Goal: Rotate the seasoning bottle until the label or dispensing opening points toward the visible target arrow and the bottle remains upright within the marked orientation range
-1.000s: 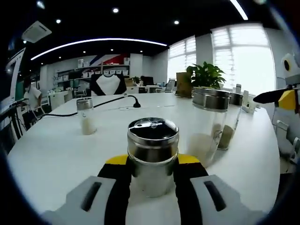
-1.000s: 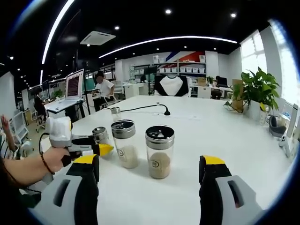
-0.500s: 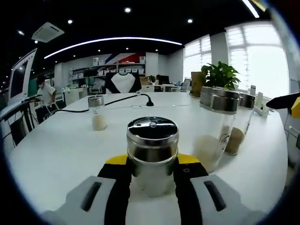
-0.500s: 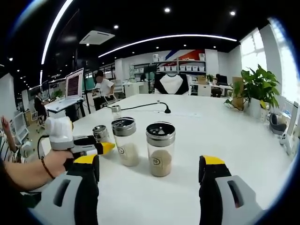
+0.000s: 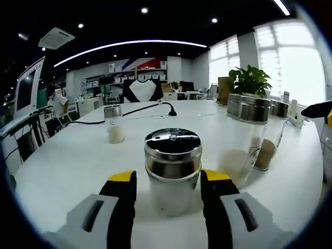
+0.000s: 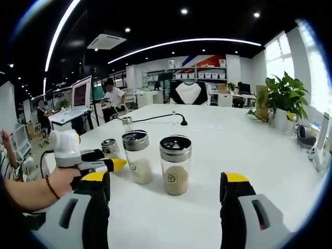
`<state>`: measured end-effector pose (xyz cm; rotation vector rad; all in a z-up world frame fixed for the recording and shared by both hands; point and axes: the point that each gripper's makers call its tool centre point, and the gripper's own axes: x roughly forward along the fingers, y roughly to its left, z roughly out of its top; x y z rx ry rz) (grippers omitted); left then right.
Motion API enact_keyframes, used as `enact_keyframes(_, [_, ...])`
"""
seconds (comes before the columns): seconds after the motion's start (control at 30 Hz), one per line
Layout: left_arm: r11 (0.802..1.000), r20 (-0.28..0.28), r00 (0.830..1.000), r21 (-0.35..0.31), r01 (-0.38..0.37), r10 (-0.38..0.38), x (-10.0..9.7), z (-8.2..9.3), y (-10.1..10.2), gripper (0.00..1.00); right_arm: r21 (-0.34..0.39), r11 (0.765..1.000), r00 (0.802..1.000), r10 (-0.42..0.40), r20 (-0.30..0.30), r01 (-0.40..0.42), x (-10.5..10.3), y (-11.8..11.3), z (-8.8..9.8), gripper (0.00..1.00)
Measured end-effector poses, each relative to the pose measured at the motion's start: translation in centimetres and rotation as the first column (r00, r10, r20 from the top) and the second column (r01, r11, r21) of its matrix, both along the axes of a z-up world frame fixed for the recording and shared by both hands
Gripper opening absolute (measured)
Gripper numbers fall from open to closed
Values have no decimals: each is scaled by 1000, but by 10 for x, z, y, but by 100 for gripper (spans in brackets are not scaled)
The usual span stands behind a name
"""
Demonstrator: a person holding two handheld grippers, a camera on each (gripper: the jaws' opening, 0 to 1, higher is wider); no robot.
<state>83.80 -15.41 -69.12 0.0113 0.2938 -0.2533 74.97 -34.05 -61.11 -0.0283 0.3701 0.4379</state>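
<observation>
Left gripper view | seasoning bottle (image 5: 173, 171) upright between left gripper (image 5: 168, 193) jaws | narrow gaps, ungripped

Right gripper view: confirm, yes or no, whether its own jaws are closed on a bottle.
No: the right gripper stands wide open over bare table, with the two tall bottles well ahead of its jaws.

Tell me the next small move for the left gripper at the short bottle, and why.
Probably close the left gripper on the short seasoning bottle. Its fingers flank the upright bottle with a slight gap on each side, so no twist is possible yet. No target arrow is visible on the table, so I can't judge the turn direction.
</observation>
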Motion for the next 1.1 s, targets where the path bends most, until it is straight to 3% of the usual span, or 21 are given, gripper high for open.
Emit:
enact_keyframes(0.07, [1000, 18, 1000, -11, 11, -11, -1, 4, 0, 53, 1, 1000, 1000, 0, -2, 0, 0, 0, 0, 89])
enact_keyframes(0.17, [999, 30, 999, 46, 17, -18, -3, 6, 6, 54, 3, 1000, 1000, 4, -4, -4, -1, 2, -1, 89])
enact_keyframes(0.33, [998, 28, 998, 42, 53, -54, -8, 9, 14, 56, 6, 1000, 1000, -3, 2, 3, 0, 0, 2, 90])
enact_keyframes(0.4, [997, 59, 995, 31, 76, -78, -9, 15, 15, 62, 3, 1000, 1000, -2, 18, 2, 0, 0, 5, 90])
enact_keyframes(0.5, [991, 78, 989, 38, 127, -129, -11, 19, 14, 65, 11, 1000, 1000, -2, 23, 2, 1, 1, 7, 90])
enact_keyframes(0.57, [978, 93, 974, 43, 203, -206, -12, 22, 9, 65, 8, 1000, 1000, 1, 21, -1, 0, 2, 7, 90])
enact_keyframes(0.67, [956, 97, 951, 46, 289, -293, -13, 25, 3, 65, 14, 1000, 1000, 2, 15, -2, 0, 2, 6, 90])
enact_keyframes(0.7, [939, 91, 936, 87, 334, -341, -13, 24, 1, 65, 16, 1000, 1000, 3, 15, -3, 0, 2, 6, 90])
enact_keyframes(0.73, [910, 73, 910, 103, 401, -409, -16, 22, -4, 66, 18, 1000, 1000, 4, 16, -4, 0, 3, 6, 90])
enact_keyframes(0.77, [896, 72, 894, 88, 436, -442, -18, 22, -6, 66, 22, 1000, 1000, 5, 19, -5, 0, 3, 7, 89])
enact_keyframes(0.8, [891, 73, 888, 73, 449, -453, -18, 23, -5, 66, 25, 1000, 1000, 4, 21, -5, 0, 3, 8, 89])
enact_keyframes(0.83, [868, 59, 868, 97, 486, -493, -20, 21, -4, 66, 31, 1000, 1000, 1, 26, -1, 0, 2, 10, 89])
enact_keyframes(0.9, [842, 51, 846, 138, 521, -531, -20, 21, -2, 66, 30, 1000, 999, 3, 39, -4, 0, 2, 13, 89])
enact_keyframes(1.03, [781, 13, 782, 61, 622, -623, -22, 19, -3, 66, 33, 999, 999, 3, 40, -5, 1, 3, 14, 89])
enact_keyframes(1.1, [749, -33, 753, 79, 658, -658, -23, 13, -2, 66, 31, 1000, 999, 6, 38, -7, 1, 3, 13, 89])
